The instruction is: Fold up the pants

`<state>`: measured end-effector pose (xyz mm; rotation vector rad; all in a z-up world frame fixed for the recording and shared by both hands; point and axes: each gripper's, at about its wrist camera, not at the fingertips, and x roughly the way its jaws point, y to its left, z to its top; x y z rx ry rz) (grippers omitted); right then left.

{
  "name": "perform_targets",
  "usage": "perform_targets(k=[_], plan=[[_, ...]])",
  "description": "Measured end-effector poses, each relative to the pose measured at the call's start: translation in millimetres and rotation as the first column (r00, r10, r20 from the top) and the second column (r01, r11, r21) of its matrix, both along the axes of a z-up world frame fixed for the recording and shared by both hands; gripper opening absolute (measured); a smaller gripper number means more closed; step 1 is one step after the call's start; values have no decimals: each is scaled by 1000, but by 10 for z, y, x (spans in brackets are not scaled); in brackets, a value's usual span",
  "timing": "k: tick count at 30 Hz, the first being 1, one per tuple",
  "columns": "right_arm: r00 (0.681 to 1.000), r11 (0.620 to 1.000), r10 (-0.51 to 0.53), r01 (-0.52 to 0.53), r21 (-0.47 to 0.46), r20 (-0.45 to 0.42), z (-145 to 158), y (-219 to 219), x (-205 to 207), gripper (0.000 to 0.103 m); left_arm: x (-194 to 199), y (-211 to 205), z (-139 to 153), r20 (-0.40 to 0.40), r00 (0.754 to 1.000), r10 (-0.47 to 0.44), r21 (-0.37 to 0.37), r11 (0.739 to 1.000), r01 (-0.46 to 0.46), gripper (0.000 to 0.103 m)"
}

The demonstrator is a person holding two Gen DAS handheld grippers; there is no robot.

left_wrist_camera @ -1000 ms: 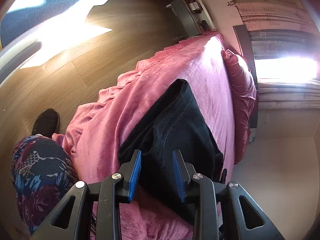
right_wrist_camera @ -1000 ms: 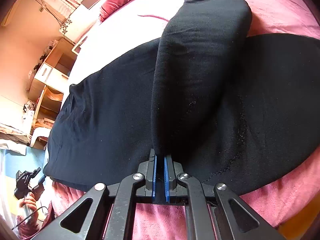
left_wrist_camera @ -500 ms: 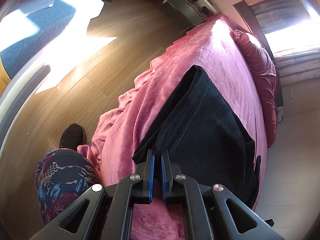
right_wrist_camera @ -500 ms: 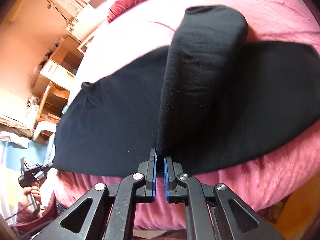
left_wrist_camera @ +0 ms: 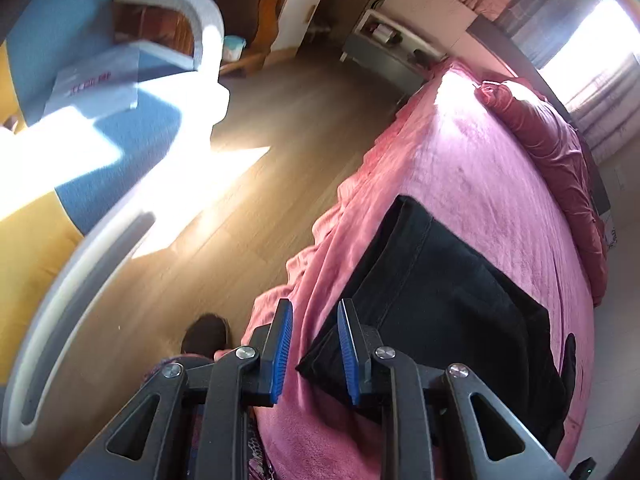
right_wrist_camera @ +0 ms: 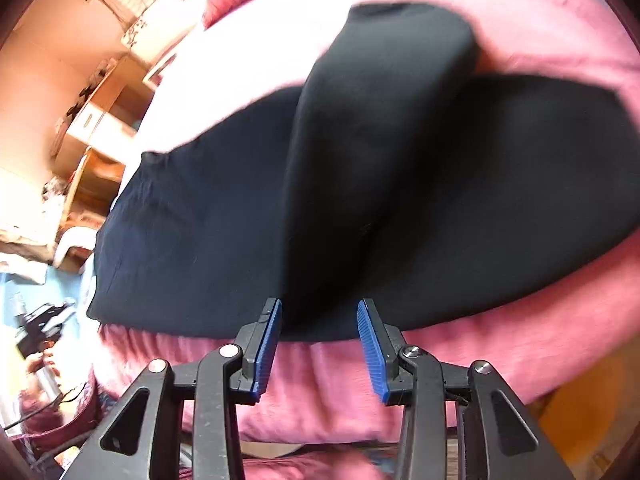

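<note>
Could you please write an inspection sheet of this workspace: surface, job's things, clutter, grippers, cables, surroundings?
Surface: pink bedspread over a bed, ruffled at the floor-side edge.
Job's things: black pants lying flat near the bed's edge, one leg folded across the rest.
Clutter: nothing seen on the bed besides a red pillow.
Grippers: left gripper open, nothing between its jaws; right gripper open, jaws have just been opening, the pants' edge just beyond them.
Cables: nothing seen.
Surroundings: wooden floor, white chair, bedside shelf, bright window.
</note>
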<state>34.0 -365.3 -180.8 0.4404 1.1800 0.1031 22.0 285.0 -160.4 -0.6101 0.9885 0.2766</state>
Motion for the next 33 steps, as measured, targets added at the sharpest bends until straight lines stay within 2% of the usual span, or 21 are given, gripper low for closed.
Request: perform_targets(k=[3,5,8,10,13,17,19,21,22,23,24,26,29,31,33], plan=[[995,994,-60,67,-84,79,338,-229,175,40,102,-285,157,82,988,-134,-11,991,135,26],[989,989,-92,104,-105,114,489,-302,441,40,234,-634,166,90,960,-265,-7,964,266,26],[983,979,-106,130,-158,152,571,-270,1002,41,368,-1209,105,93,885,-456,-5,889,458,27],[983,975,-127,148,-166,131,515,-260,1427,42,431,-1547,13,84,834,-545,-30,835,549,27],[982,962,-160,177,-207,98,378,-185,2022,58,479,-1911,-131,60,781,-621,-48,780,624,27],[982,928,-187,183,-324,17,82,-98,2654,59,524,-2162,-289,11,750,-661,-81,747,659,26],[978,891,-206,171,-420,-40,-79,-99,2847,59,488,-2241,-324,-6,737,-676,-78,735,673,27],[978,889,-183,123,-440,-96,-248,-117,2928,56,483,-2268,-344,-19,727,-686,-77,726,683,26],[981,887,-167,107,-449,-96,-273,-107,2933,53,496,-2290,-353,-24,724,-689,-79,724,686,27],[985,883,-150,94,-461,-85,-259,-93,2925,27,502,-2305,-359,-26,722,-691,-79,721,688,27],[988,879,-134,83,-469,-78,-227,-91,2905,9,508,-2322,-363,-27,719,-694,-81,719,690,27],[992,893,-121,91,-441,-41,-49,-91,2749,6,529,-2355,-367,-26,718,-696,-84,717,692,26],[987,921,-135,156,-357,84,327,-244,2387,6,539,-2394,-345,-19,711,-703,-82,710,699,26],[964,942,-198,237,-236,178,633,-476,2024,6,533,-2425,-330,-11,705,-709,-80,704,706,27],[925,944,-273,311,-112,264,907,-756,1598,6,524,-2437,-317,-7,699,-716,-82,697,713,26]])
